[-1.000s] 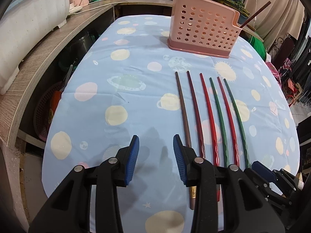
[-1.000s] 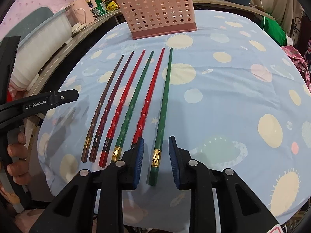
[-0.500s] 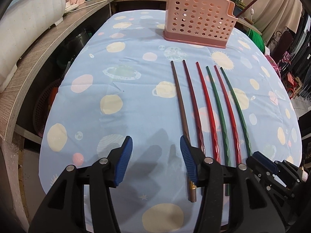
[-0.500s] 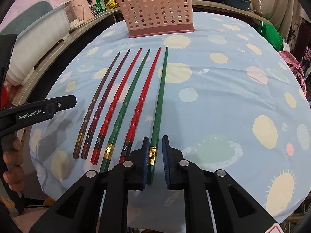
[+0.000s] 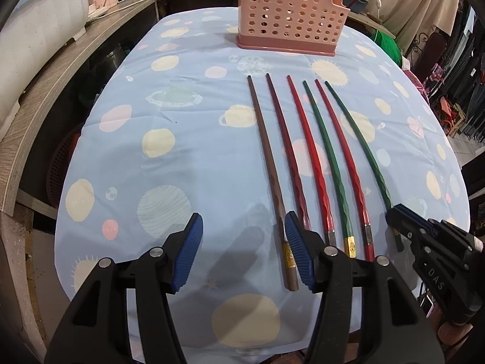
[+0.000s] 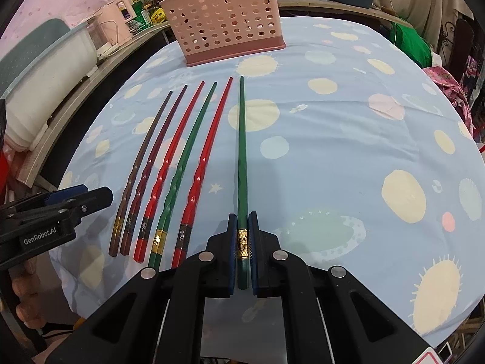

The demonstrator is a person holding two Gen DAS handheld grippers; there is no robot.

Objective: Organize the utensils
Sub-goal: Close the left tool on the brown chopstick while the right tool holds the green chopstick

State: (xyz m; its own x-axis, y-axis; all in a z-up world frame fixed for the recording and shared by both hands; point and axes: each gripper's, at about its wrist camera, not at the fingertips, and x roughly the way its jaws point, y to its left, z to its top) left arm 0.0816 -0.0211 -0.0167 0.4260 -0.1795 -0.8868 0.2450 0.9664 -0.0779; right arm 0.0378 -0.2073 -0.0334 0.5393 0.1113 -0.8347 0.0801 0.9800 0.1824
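R gripper (image 6: 242,250), blue pads, is clamped on the thick gold-banded end of the outermost dark green twisted chopstick (image 6: 241,151), prob. so the tip leads into the pink perforated plastic utensil basket (image 6: 224,24). Chopstick lies pointing at basket, five others in a row to its left. L gripper (image 5: 242,251): jaws apart, holding nothing, over the brown chopstick's (image 5: 266,163) butt end. Vs 1.0 s ago: R jaws then apart astride the stick; now gripping.

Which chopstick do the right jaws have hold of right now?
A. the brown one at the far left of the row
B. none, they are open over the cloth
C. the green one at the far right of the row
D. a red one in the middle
C: the right gripper is shut on the green chopstick at the row's right end, near its gold band.
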